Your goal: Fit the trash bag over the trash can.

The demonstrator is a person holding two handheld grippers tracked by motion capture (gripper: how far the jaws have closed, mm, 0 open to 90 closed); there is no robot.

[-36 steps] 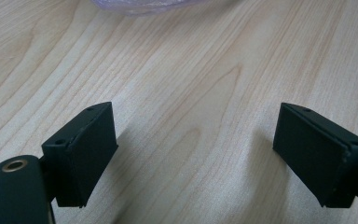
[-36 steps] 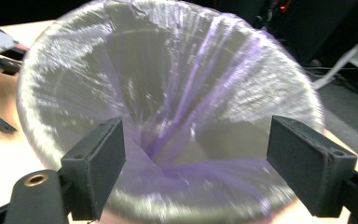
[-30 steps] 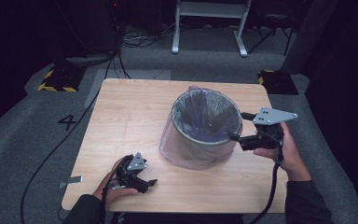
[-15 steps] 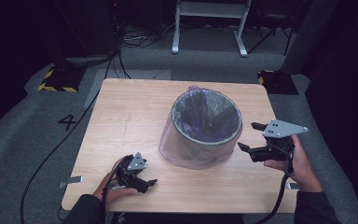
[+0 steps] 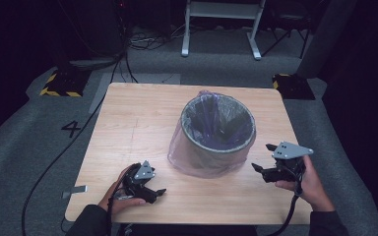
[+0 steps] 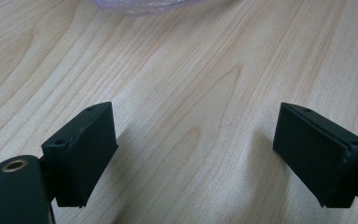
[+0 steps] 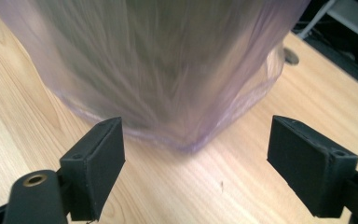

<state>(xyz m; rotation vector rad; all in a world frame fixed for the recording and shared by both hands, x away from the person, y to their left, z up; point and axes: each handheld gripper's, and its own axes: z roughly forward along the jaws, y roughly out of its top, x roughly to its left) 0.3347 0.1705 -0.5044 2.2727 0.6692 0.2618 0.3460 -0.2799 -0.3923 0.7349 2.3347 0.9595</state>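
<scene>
A grey bin (image 5: 218, 147) lined with a thin purple bag (image 5: 197, 160) stands upright in the middle of the wooden table (image 5: 138, 123). My right gripper (image 5: 263, 157) hovers low at the bin's near right, open, its jaws pointing at the bag's lower side with nothing between them. In the right gripper view the bag (image 7: 168, 60) hangs close ahead of the open right gripper (image 7: 196, 126), apart from the pads. My left gripper (image 5: 158, 193) rests near the front edge, left of the bin, open. In the left gripper view the left gripper (image 6: 196, 116) frames bare wood, with the bag's hem (image 6: 140, 4) at the top.
A cable (image 5: 54, 157) runs across the grey carpet left of the table. A piece of tape (image 5: 74, 191) lies by the table's front left corner. Yellow-black striped blocks (image 5: 59, 84) and a white frame (image 5: 221, 24) stand beyond the far edge.
My right gripper has come down from beside the bin's rim and back toward the front right of the table, jaws still wide. The left gripper has stayed put.
</scene>
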